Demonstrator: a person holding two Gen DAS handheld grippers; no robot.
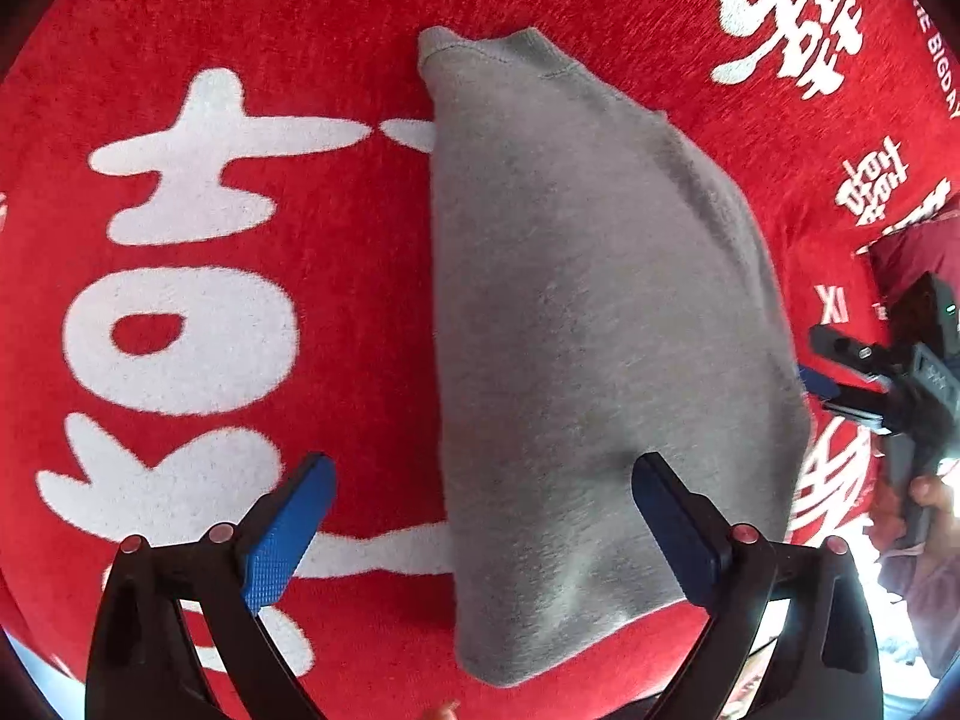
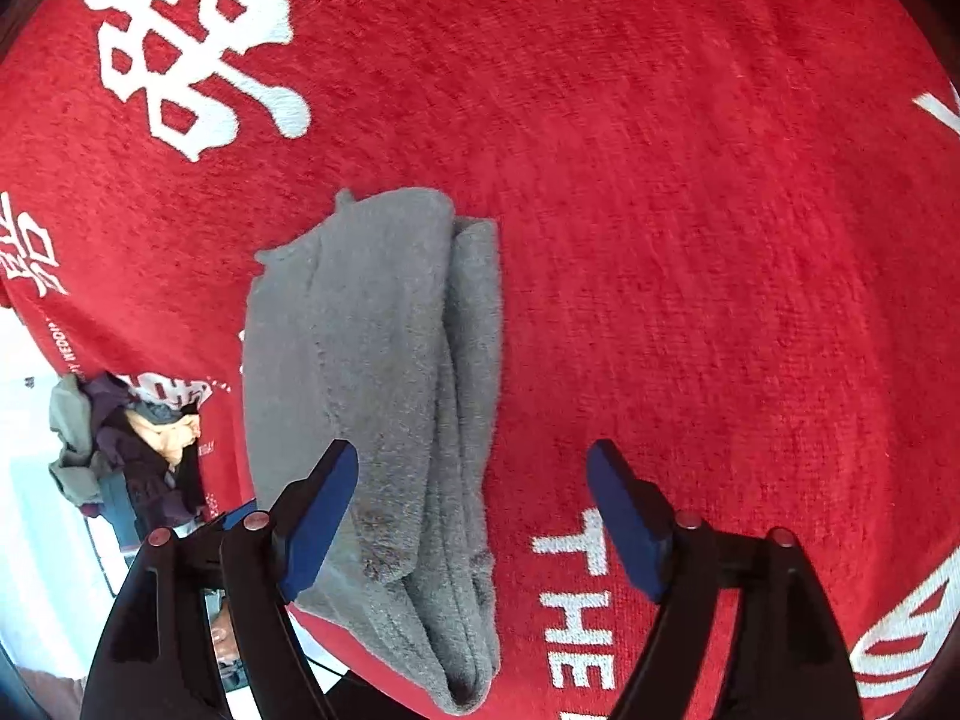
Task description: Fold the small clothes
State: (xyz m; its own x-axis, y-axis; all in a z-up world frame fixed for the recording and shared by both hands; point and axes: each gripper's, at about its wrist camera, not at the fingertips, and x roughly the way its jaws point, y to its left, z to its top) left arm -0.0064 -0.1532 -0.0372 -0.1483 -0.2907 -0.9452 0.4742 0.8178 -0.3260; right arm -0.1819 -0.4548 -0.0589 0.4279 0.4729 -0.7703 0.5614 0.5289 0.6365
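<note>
Here folded grey garment (image 1: pixel 600 330) lies flat on red cloth (image 1: pixel 336 300)

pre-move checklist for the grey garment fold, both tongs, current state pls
1. Left tongs open: ok, jaws stand wide, pads press on nothing.
2. Right tongs open: ok, wide apart, nothing gripped.
3. Grey garment released: ok, it lies on the red cloth, held by neither tongs.
4. Garment folded: ok, stacked layers show along its right edge in the right wrist view.
5. Fold tidy: cannot tell, the layers are slightly offset and the far hem curls a little.
6. More clothes waiting: ok, a pile of clothes sits past the cloth's left edge.
</note>
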